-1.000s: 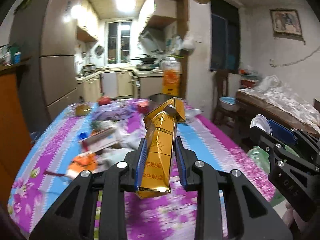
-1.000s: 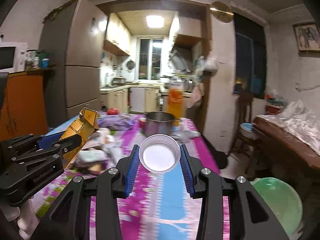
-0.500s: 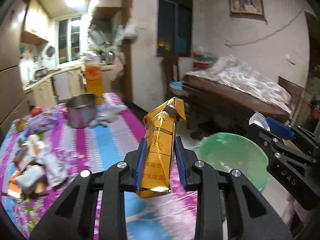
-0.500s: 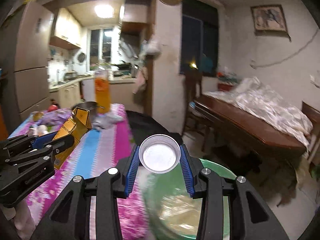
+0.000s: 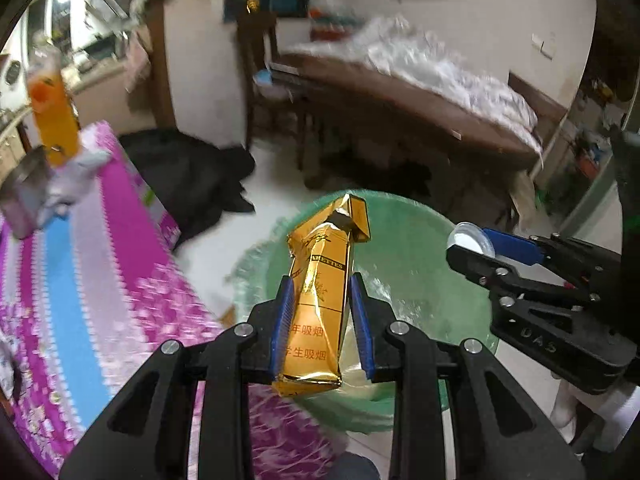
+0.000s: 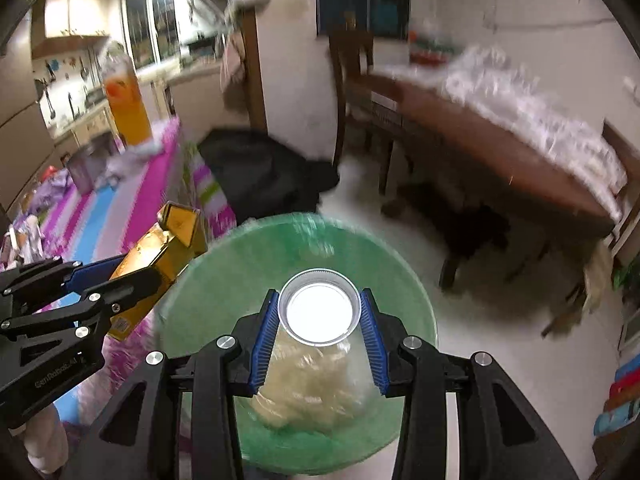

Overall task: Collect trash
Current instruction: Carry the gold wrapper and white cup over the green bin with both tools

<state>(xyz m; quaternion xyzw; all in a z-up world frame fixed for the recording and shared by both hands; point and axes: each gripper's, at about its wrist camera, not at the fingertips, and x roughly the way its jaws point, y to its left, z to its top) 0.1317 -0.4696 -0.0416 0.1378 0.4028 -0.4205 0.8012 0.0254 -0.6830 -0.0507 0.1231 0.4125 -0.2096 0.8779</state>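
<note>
Left wrist view: we see left gripper (image 5: 320,312) fingers clamping gold carton (image 5: 320,296); right gripper (image 6: 319,330) fingers clamping white cup (image 6: 319,307) over green bin (image 6: 224,280), frame center.

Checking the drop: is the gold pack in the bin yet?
Not yet. The gold pack sits clamped in the left gripper, above the green bin.
</note>
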